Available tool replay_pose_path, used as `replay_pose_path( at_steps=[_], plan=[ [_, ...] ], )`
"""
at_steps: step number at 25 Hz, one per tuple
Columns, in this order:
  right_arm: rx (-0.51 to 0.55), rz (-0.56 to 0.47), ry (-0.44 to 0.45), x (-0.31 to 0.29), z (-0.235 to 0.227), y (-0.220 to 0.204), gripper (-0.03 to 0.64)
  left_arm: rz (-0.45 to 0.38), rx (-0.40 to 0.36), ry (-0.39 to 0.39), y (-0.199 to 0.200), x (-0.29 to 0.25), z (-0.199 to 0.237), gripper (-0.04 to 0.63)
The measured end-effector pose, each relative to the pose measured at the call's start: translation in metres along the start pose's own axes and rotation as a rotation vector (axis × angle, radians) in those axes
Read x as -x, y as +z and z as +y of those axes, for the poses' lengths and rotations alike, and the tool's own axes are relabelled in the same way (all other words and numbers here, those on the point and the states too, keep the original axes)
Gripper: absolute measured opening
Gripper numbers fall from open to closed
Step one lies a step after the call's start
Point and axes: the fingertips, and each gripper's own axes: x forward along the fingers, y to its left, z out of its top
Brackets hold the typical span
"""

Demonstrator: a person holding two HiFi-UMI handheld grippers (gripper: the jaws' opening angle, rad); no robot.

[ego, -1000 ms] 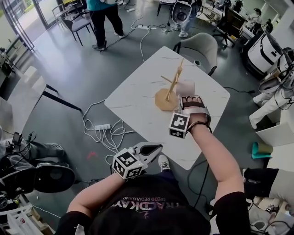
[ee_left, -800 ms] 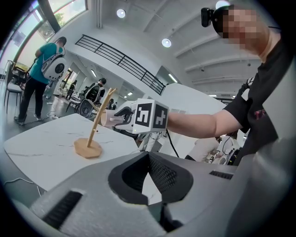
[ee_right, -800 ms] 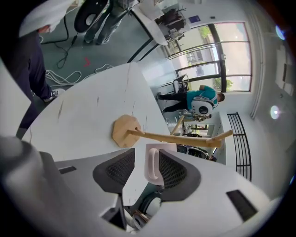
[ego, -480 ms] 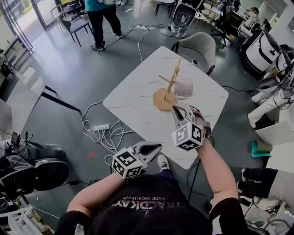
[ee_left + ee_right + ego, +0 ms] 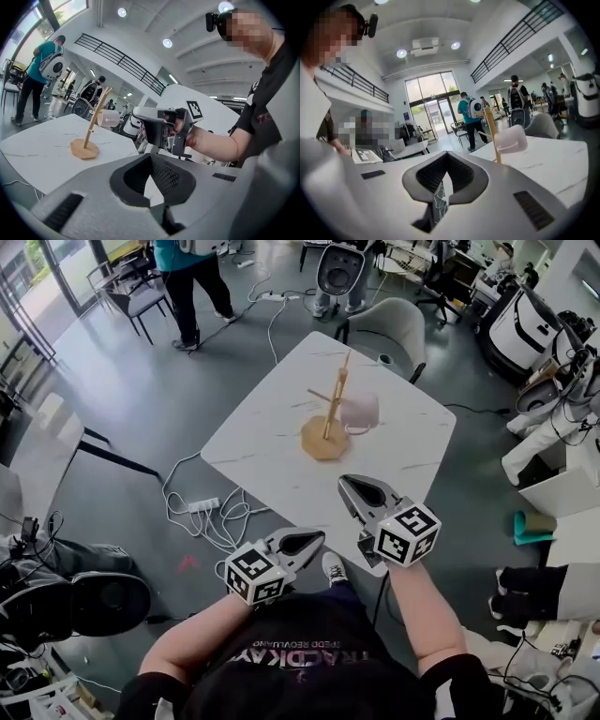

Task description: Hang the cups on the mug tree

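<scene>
One cup [image 5: 360, 412], one mug tree [image 5: 322, 440].

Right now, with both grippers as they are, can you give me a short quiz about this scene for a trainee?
1. True or false: the pale pink cup hangs on the wooden mug tree.
2. The right gripper holds: A) a cup; B) nothing; C) a spoon.
3. How many cups are in view?
Key: 1 true. 2 B; its jaws have just closed, with nothing between them. 3 one.

Bright ceiling lights, fisheye-warped edges
</scene>
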Motion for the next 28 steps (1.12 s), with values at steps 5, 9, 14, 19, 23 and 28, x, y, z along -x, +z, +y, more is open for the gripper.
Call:
replay_pose_path(
  at_steps=[5, 9, 14, 19, 23, 28],
  plan=[
    [-0.148, -0.058, 0.000, 0.020, 0.016, -0.021, 0.011, 0.011, 0.005, -0.021, -0.003, 0.001, -0.005, -0.003],
    [-0.218, -0.056, -0.001, 0.032, 0.031, -0.045, 0.011, 0.008, 0.010, -0.036, -0.003, 0.004, -0.008, -0.003],
    [-0.263, -0.023, 0.010, 0.042, 0.050, -0.079, 0.011, 0.004, 0.019, -0.040, -0.007, 0.008, -0.005, -0.003],
    [-0.306, 0.004, 0.028, 0.044, 0.076, -0.105, 0.011, 0.006, 0.021, -0.042, -0.008, 0.014, -0.005, -0.003],
    [-0.318, -0.001, 0.041, 0.043, 0.088, -0.114, 0.011, 0.008, 0.023, -0.038, -0.011, 0.019, -0.005, -0.003],
    [-0.333, -0.005, 0.048, 0.042, 0.093, -0.115, 0.011, 0.007, 0.029, -0.032, -0.014, 0.026, -0.007, -0.003]
  ],
)
